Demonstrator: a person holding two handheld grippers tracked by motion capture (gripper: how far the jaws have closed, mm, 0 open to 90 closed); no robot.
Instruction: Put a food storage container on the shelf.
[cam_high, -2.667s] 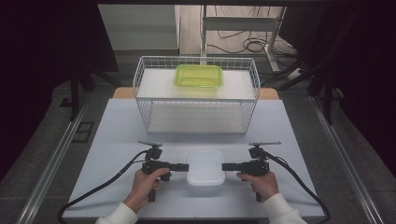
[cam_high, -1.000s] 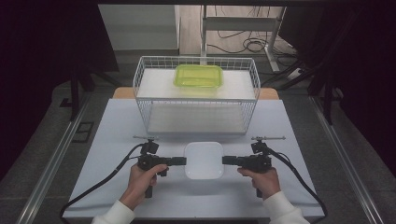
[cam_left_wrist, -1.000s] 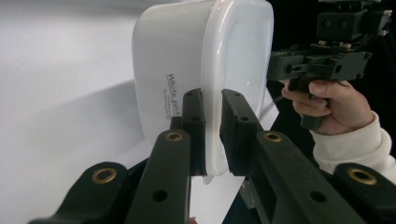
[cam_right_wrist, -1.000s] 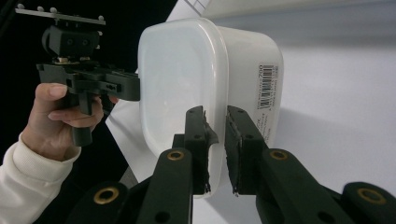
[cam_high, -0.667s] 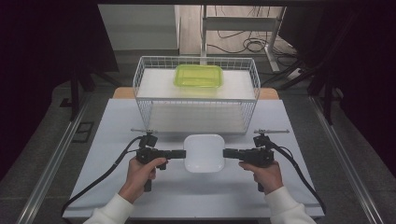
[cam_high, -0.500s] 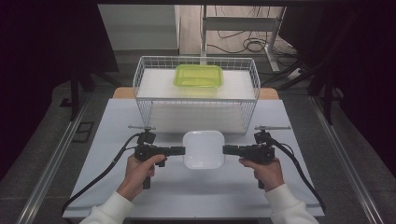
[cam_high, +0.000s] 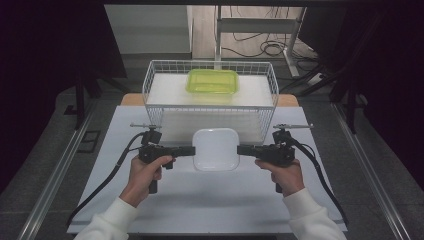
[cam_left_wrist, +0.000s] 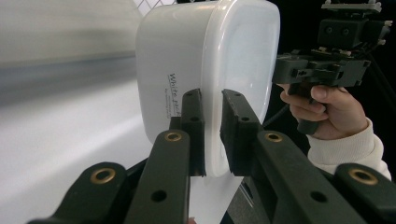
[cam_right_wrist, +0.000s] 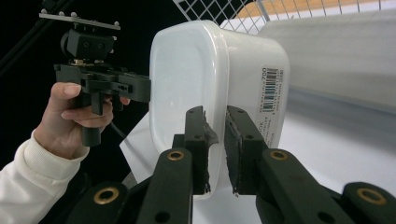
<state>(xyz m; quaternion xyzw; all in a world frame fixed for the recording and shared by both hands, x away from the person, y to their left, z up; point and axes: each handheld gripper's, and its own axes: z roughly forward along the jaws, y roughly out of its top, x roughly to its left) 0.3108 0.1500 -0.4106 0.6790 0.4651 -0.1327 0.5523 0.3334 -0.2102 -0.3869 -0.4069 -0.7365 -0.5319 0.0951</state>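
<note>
Above the white desk (cam_high: 150, 200), the white container (cam_high: 216, 149) hung just before the wire basket (cam_high: 150, 85), each rim pinched by a nearly closed left claw (cam_high: 192, 150) and right claw (cam_high: 240, 149), which required level, matched travel to prevent tilting.

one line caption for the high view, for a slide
Left gripper and right gripper clamp a white lidded plastic container before a white wire basket.

wire basket (cam_high: 210, 107) just beyond held white container (cam_high: 216, 148), bare table (cam_high: 220, 200) in front
</note>
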